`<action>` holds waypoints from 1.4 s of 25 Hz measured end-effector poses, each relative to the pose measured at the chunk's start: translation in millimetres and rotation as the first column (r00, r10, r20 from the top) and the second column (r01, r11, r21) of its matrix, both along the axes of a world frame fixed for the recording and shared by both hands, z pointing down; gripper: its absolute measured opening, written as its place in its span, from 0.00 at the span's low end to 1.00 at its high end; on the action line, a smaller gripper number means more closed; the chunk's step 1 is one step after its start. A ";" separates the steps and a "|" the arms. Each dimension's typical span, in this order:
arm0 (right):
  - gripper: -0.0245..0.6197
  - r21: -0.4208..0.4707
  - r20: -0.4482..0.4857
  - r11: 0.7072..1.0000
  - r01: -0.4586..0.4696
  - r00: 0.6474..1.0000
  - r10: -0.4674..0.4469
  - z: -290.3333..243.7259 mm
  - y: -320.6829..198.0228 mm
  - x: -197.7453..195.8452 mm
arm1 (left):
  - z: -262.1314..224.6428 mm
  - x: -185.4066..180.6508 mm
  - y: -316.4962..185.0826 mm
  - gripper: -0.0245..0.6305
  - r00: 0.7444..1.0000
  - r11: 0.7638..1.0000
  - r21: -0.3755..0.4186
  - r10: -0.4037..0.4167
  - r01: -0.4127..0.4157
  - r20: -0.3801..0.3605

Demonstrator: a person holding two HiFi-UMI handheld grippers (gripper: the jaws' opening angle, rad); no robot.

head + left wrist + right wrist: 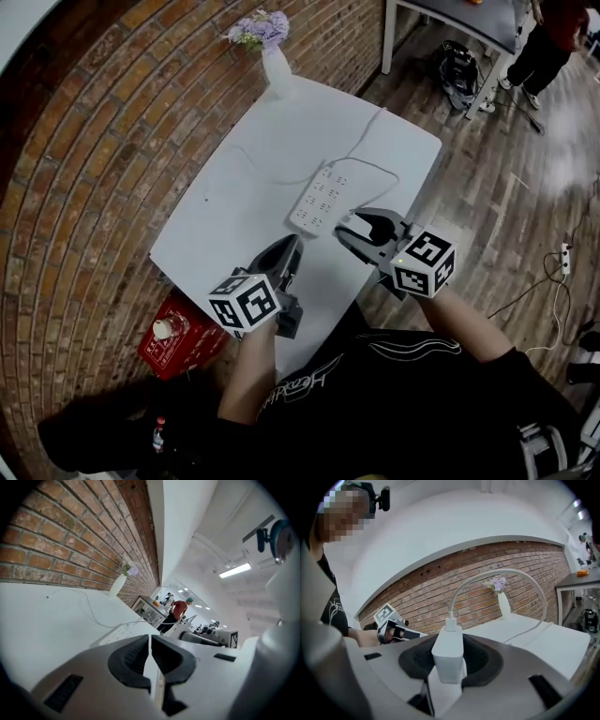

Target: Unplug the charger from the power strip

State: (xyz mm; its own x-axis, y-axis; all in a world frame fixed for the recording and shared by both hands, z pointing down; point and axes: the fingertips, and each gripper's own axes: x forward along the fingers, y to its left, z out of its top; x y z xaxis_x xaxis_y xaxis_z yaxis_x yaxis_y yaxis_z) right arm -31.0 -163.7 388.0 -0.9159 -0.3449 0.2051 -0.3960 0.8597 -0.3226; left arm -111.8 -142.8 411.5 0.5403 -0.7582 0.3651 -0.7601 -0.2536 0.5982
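Head view: right tool [350,226] above table [246,192]

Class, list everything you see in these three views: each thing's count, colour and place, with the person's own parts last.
table: one, white, beside the brick wall
power strip: one, white, on the table
charger: one, white, held by the right gripper
cable: one, white, arcing up from the charger
vase: one, white, purple flowers, table's far end
box: one, red, floor left of the table
bag: one, black, floor by the far table
bystander: one, red top, far background
left gripper: one, grey, shut, empty
right gripper: one, grey, shut on the charger
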 end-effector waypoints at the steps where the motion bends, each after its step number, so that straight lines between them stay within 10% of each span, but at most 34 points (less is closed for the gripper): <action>1: 0.23 -0.011 0.013 1.000 0.001 1.000 -0.001 -3.0 6.9 4.9 | -10.6 7.0 6.4 0.06 1.000 1.000 0.021 0.004 -0.004 -0.005; 22: 0.23 -0.052 0.112 0.998 0.038 0.993 -0.032 -36.9 82.3 43.7 | -87.4 47.5 98.7 0.05 0.978 0.963 0.248 0.058 -0.109 0.202; 35: 0.23 -0.039 0.090 0.999 0.037 0.995 -0.033 -37.7 80.9 43.0 | -86.8 44.4 94.2 0.05 0.985 0.968 0.235 0.046 -0.085 0.167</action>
State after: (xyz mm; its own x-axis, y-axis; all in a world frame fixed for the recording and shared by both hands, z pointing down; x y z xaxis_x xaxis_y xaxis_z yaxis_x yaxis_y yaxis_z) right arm 12.1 -82.9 350.3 -0.9426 -0.3054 0.1349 -0.3338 0.8580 -0.3904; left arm -67.4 -48.6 324.7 0.5414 -0.7988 0.2622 -0.8175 -0.4273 0.3861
